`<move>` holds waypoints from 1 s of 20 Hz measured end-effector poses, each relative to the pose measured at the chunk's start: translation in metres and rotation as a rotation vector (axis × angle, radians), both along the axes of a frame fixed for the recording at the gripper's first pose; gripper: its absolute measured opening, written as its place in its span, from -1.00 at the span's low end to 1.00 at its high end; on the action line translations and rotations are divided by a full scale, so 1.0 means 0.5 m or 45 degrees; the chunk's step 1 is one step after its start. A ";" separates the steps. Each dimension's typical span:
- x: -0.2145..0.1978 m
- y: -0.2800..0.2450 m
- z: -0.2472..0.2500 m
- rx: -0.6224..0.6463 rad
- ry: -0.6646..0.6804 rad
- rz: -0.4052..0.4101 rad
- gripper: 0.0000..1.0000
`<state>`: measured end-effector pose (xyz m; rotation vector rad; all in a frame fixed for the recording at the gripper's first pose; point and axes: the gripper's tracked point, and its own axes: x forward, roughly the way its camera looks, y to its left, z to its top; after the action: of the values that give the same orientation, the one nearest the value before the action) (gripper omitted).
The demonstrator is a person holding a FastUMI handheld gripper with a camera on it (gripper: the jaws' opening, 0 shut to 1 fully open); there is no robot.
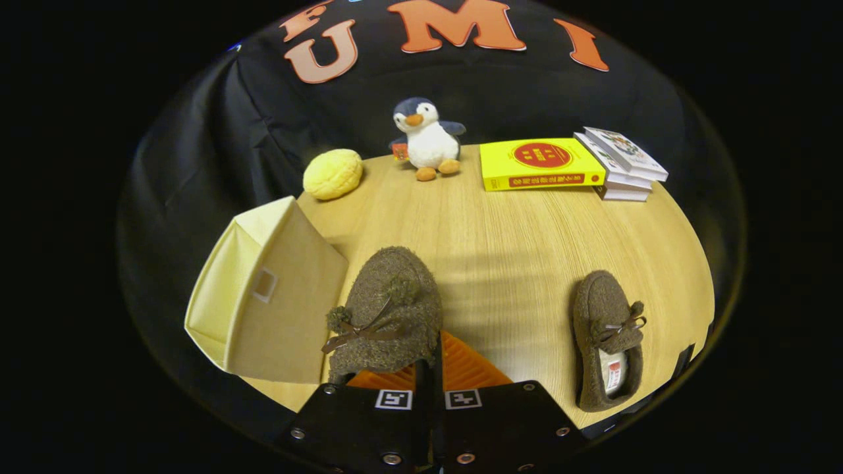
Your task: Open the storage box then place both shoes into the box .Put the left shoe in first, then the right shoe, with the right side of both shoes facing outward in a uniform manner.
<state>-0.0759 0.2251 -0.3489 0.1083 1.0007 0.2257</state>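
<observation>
The held shoe (385,309) is a brown, fuzzy slipper with a thin brown bow and two small pompoms on its top, toe pointing away from the camera. The gripper (428,372) has its fingers drawn close together on the shoe's heel edge, one pad inside the opening and one outside, so it is clamped on that shoe. At about nine o'clock from it, just beside and touching its side, sits the storage box (267,293), a pale cream fabric box with a small label window on its facing panel; the window shows no writing I can read. At three o'clock, well apart, the second shoe (607,339) lies on the wooden table (500,243), its white lining visible with a small tag whose print is too small to read. At twelve o'clock stands a plush penguin (425,138), at eleven a yellow bun-shaped toy (332,174), and at one o'clock a yellow book (540,164) beside a stack of white books (622,164); the book's print is too small to read.
</observation>
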 end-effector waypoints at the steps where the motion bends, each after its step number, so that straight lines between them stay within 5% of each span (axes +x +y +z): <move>1: 0.006 0.027 0.032 0.003 -0.022 0.022 -0.92; 9: 0.061 0.311 0.177 0.113 -0.041 0.111 -0.93; 20: 0.077 0.529 -0.004 -0.005 0.196 0.041 -0.92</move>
<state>-0.0374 0.4898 -0.3510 0.1071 1.1568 0.2479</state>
